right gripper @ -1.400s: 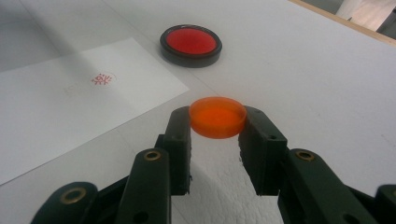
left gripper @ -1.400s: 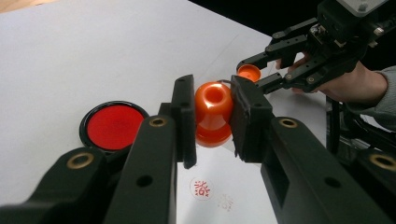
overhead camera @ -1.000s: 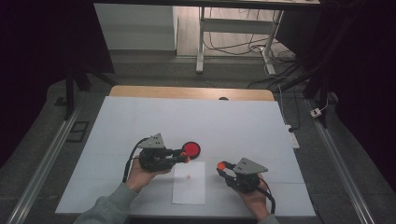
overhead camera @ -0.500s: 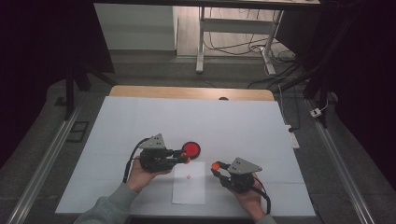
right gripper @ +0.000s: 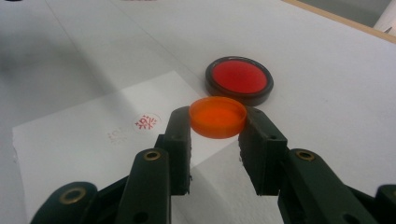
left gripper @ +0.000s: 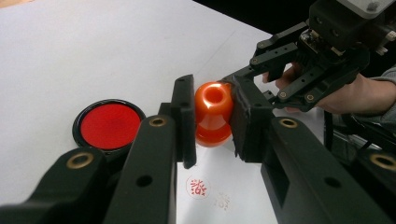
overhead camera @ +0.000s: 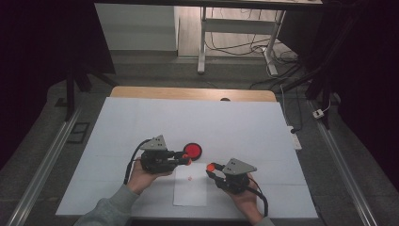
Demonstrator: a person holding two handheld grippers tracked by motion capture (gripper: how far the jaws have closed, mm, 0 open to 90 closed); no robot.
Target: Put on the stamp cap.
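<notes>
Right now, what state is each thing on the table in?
Orange stamp: held in the left gripper, lifted off the paper.
Orange cap: off the stamp, held in the right gripper.
Ink pad: uncovered, red surface exposed.
Paper sheet: flat, stamped with a red mark.

My left gripper (left gripper: 212, 116) is clamped on an orange stamp (left gripper: 213, 113), a glossy waisted knob held with its hollow round end facing back at me and its body raised above the sheet of paper (overhead camera: 189, 188). My right gripper (right gripper: 215, 125) pinches the stamp's orange cap (right gripper: 217, 116), a shallow round lid held level just over the paper's edge. On the paper sits one crisp red round print (right gripper: 146, 122), with a fainter one just beside it.
</notes>
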